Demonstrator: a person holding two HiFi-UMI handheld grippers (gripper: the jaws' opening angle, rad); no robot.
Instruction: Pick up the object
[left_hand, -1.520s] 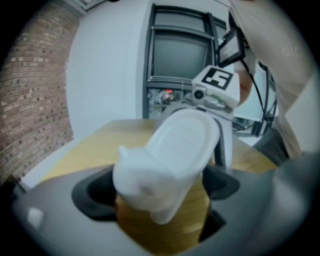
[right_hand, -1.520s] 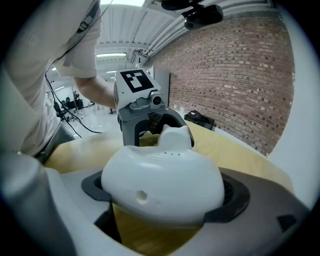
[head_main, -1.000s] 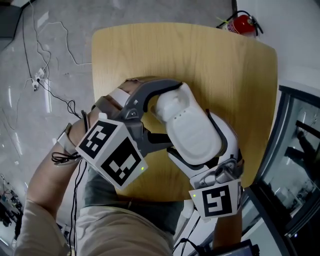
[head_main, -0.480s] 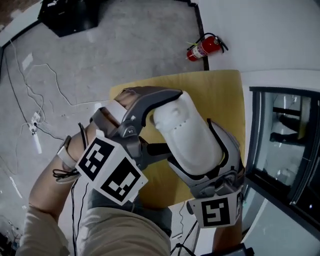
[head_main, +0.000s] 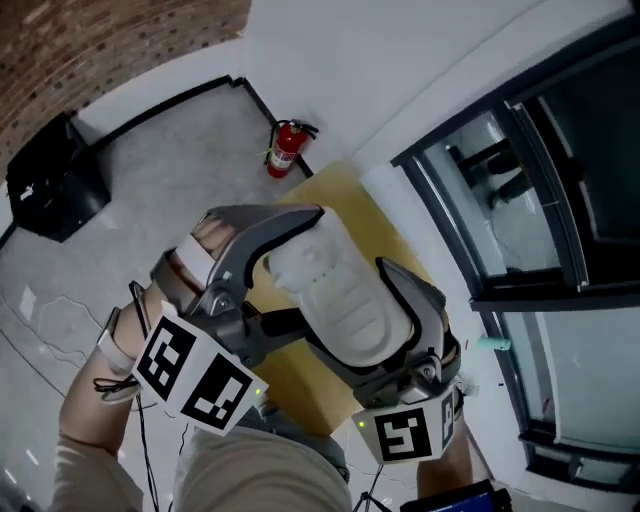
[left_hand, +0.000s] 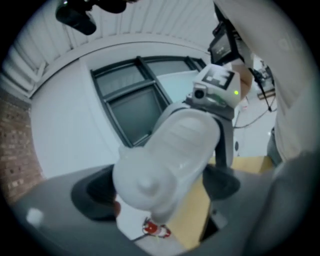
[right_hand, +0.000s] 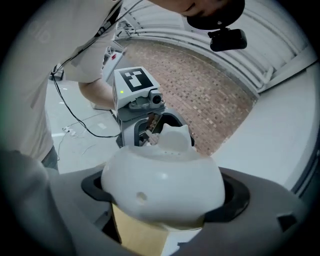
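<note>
My left gripper (left_hand: 155, 192) is clamped on the narrow, knobbed end of the white container (head_main: 335, 290), its dark pads pressing that end from both sides with the jaws spread wide. My right gripper (right_hand: 165, 192) is clenched on the container's broad rounded end, one pad on each flank. In the head view the left gripper (head_main: 290, 270) and right gripper (head_main: 385, 330) face each other along the container, which hangs between them, ribbed side up and tilted. The yellow table (head_main: 345, 195) lies below the container, well clear of it. Past the container's far end a red fire extinguisher (head_main: 286, 148) stands on the grey floor against the wall. Dark-framed windows (head_main: 520, 200) are to the container's right.
</note>
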